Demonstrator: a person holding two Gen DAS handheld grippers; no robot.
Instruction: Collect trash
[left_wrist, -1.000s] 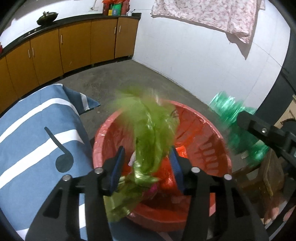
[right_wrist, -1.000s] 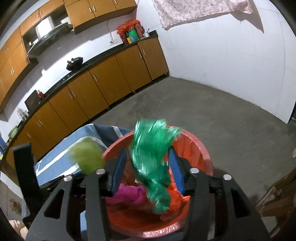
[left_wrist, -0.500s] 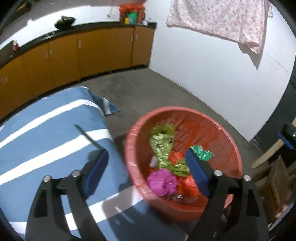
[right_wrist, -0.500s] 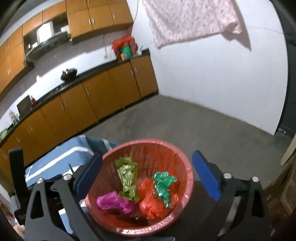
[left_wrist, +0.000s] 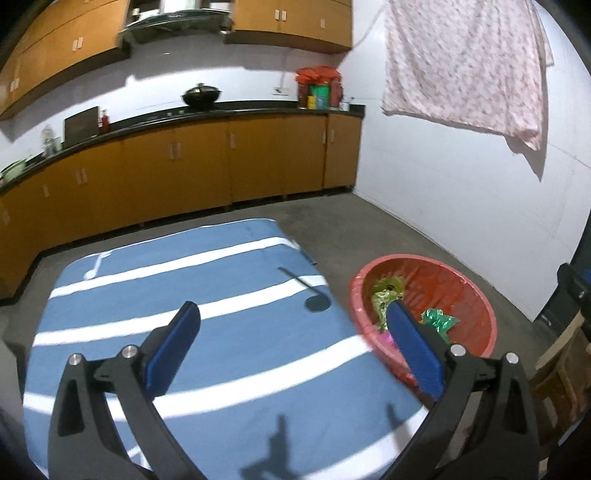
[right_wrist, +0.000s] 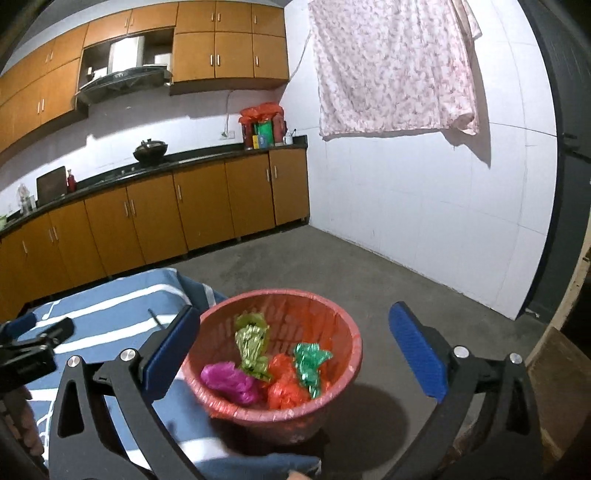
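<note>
Trash all sits in the red basket (right_wrist: 334, 321) now: yellow-green wrapper (right_wrist: 252, 343), green wrapper (right_wrist: 310, 360), orange bag (right_wrist: 286, 387), magenta bag (right_wrist: 229, 382), bunched at the bottom. A second ago each tool was clamped on a wrapper above the basket; half a second ago both had let go and the pieces lay inside. Now the left tool (left_wrist: 295, 347) has pulled back and swung over the blue striped cloth (left_wrist: 207, 288), its jaws wide apart, nothing between them. The right tool (right_wrist: 295, 349) also stands wide apart and empty, backed off higher, the basket framed between its fingers.

From the left view the basket (left_wrist: 476, 291) is off to the right, beside the cloth-covered surface, with its near rim partly behind the right blue pad (left_wrist: 413, 354). Cloth shows only its printed stripes and note mark, no loose litter visible on it. Floor (right_wrist: 369, 266) in view also looks bare of wrappers.

Judgement: the drop is done for both pieces, and the collecting looks finished or nearly so. Both tools are free for another pick if anything lies out of frame.
</note>
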